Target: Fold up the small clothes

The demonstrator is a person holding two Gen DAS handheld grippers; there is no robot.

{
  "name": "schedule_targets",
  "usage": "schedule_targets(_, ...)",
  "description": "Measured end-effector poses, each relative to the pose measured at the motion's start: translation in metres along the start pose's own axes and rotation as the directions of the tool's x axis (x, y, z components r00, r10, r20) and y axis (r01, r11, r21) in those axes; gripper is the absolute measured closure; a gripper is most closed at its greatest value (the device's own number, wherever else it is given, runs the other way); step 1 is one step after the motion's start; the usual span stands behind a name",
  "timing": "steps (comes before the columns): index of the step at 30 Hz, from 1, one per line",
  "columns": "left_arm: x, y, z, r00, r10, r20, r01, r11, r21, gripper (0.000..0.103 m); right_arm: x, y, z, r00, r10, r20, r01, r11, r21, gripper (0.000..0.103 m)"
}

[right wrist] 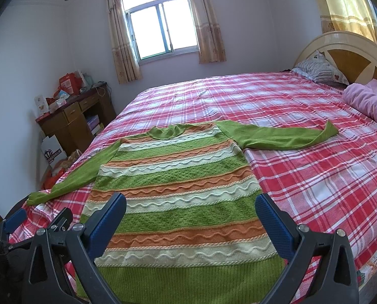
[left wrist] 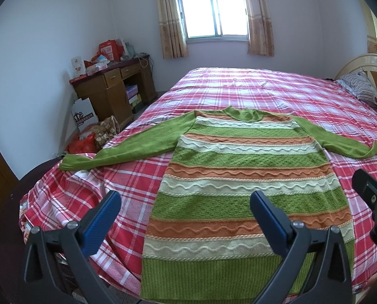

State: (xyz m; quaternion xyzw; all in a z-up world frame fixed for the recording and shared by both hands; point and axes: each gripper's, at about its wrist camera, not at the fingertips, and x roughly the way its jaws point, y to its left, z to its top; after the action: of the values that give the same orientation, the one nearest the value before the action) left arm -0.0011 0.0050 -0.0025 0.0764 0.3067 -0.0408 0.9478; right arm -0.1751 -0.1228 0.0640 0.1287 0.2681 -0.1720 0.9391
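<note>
blue-padded fingers of the left gripper and right gripper sit nearest the lens, both spread wide, grasping nothing, hovering above the hem end of the sweater.

sweater: striped green, orange and cream knit, lying flat and face up on the plaid bed sheet, hem toward the cameras, collar away. both sleeves spread outward from the body. left sleeve cuff lies at the sheet's rumpled edge; right sleeve cuff is turned up, well apart from the body. no fold made yet, by my judgement.

risks:
- thick knit may slip from a shallow pinch.
- pads could catch the sheet along with the hem and drag it.
- left cuff may slide off the bed edge.

pillow beyond the sweater, well apart.
</note>
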Motion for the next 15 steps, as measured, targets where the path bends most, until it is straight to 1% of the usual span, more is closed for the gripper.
schedule_targets(10, 0.001, 0.0003, -0.001, 1.0, -0.001, -0.001, 0.001, 1.0, 0.0, 0.0, 0.0007, -0.0013, 0.0011, 1.0, 0.0, -0.001, 0.0, 1.0, 0.001, 0.001)
schedule_targets(15, 0.0068, -0.0068, -0.0089, 1.0, -0.001, -0.014, 0.001, 1.0, 0.003, 0.0, 0.0025, -0.0011, -0.0026, 1.0, -0.001, -0.008, 0.001, 1.0, 0.004, 0.001)
